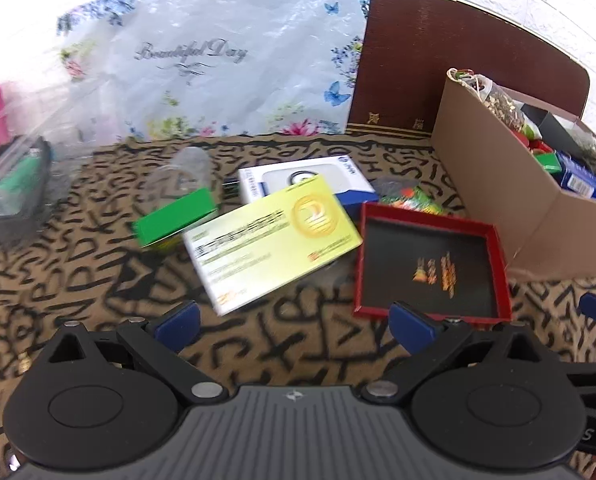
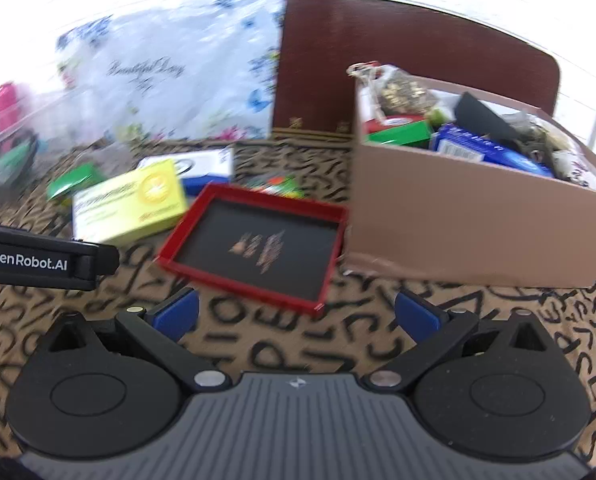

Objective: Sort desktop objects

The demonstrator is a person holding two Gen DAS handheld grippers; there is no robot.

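Jaws of both the left hand-held gripper (image 1: 294, 322) and the right hand-held gripper (image 2: 296, 314) stood wide and empty above the desk (image 1: 98, 280). Just ahead of each lay a red tray (image 1: 430, 264); beyond-left a yellow box (image 1: 270, 240), beyond-right a full cardboard box (image 2: 470, 216).

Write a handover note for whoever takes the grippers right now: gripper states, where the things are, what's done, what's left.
Left gripper: open, empty, over the patterned tablecloth.
Right gripper: open, empty, just short of the red tray.
Cardboard box on the right already holds a green box, a blue box and other bits.
Still loose on the cloth: yellow box leaning on the white-and-blue box, small green box, red tray, a colourful packet behind it.
Clear bin sits far left.
Left: all loose items still need sorting.
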